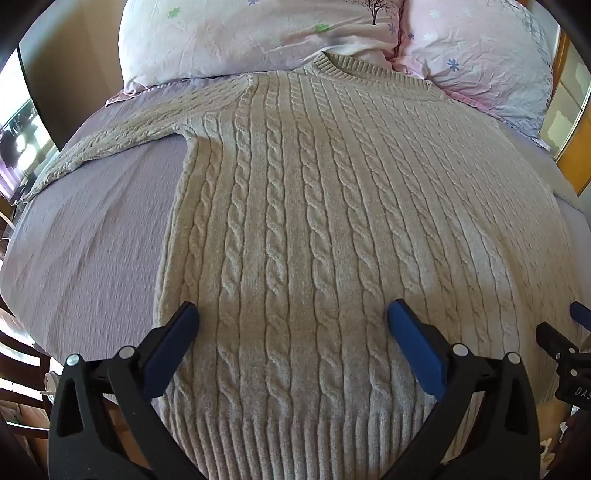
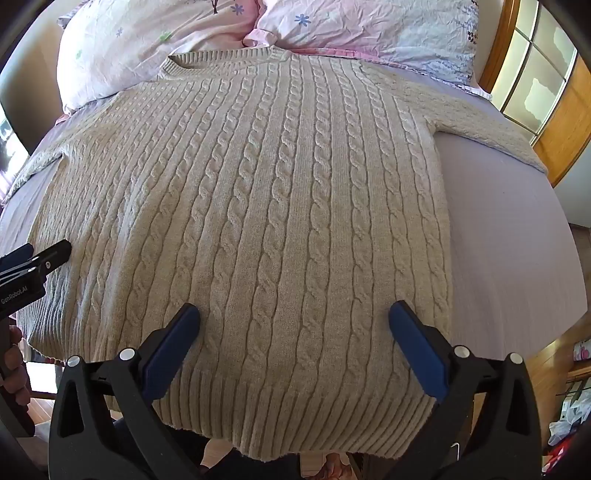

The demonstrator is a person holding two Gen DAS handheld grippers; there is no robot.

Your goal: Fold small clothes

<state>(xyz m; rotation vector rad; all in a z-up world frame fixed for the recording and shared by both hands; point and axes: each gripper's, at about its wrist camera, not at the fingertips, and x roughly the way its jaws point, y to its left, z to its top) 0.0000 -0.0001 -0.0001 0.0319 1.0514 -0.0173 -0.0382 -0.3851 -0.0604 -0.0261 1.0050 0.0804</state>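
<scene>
Sweater (image 1: 295, 221), beige and cable-knit, lies spread flat on the bed (image 1: 92, 240), face up or down I cannot tell, its ribbed collar (image 1: 354, 66) at the far end touching the pillows (image 1: 258, 33) and its ribbed hem (image 2: 295, 417) at the near edge of the bed. Seen from the right wrist, the hem hangs slightly past that edge. One sleeve (image 1: 110, 140) stretches away from the sweater's body to the left side of the bed, and the other sleeve (image 2: 491, 125) stretches out to the right. The bed carries a lilac sheet, showing on both sides of the sweater. Two pillows with pink, flower-printed covers sit side by side beyond the collar. A wooden-framed window (image 2: 535, 74) stands to the right of the sweater, past the right sleeve.

The left gripper (image 1: 293, 314) hovers over the sweater's lower left part, just above the hem, jaws wide apart with nothing between them but knit below. The right gripper (image 2: 294, 314) hovers over the sweater's lower right part, jaws likewise wide and holding nothing. Each gripper's tip shows at the margin of the other's view, beside the sweater's hem. A hand (image 2: 13, 365) grips the left tool's handle, near the sweater's left hem corner.
</scene>
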